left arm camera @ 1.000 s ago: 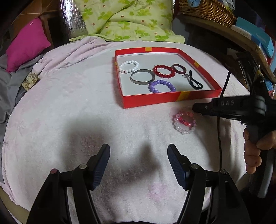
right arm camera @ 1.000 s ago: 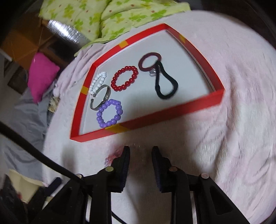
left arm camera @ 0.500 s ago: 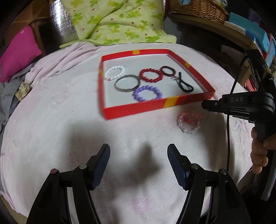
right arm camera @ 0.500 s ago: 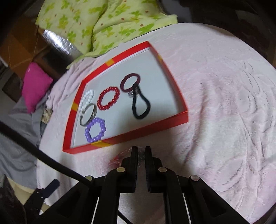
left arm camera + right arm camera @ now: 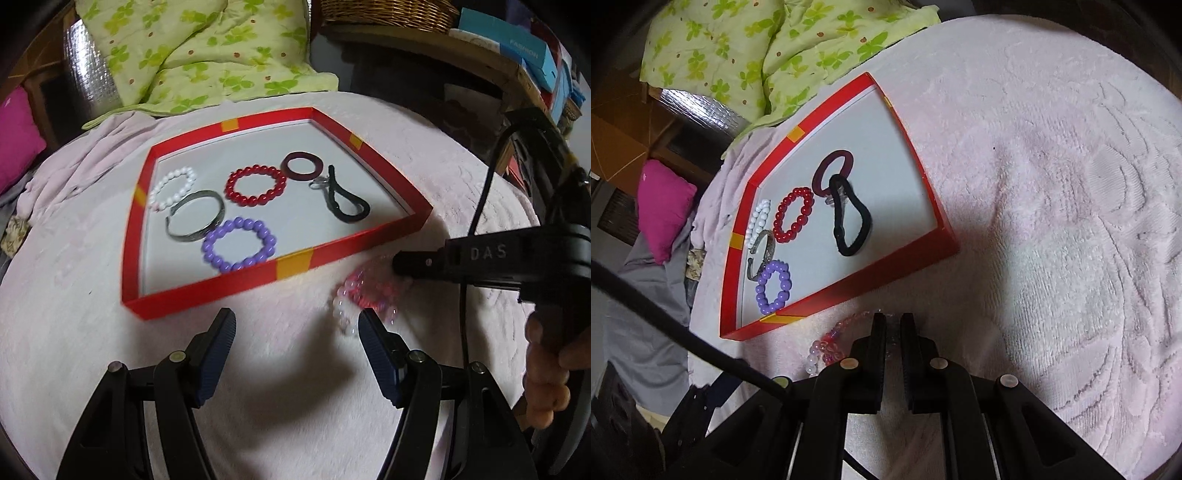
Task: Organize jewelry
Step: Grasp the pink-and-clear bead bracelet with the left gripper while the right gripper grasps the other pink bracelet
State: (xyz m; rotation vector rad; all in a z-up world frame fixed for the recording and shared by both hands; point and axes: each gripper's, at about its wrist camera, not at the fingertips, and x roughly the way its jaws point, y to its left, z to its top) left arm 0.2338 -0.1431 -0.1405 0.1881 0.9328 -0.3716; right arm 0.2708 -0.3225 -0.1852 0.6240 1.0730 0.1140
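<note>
- The right gripper (image 5: 893,325) is pinched nearly closed on the pink bracelet (image 5: 364,295), just near of the red tray (image 5: 221,286).
- The left gripper (image 5: 297,332) hangs wide open, empty, left of the bracelet.

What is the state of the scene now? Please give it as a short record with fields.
surface: pink blanket
tray: red tray on the blanket
in tray: white bracelet, red bracelet, purple bracelet, metal bangle, maroon ring, black hair tie
outside tray: pink bracelet, near the tray's front wall
right gripper: shut on the pink bracelet
left gripper: open, empty, above the blanket
</note>
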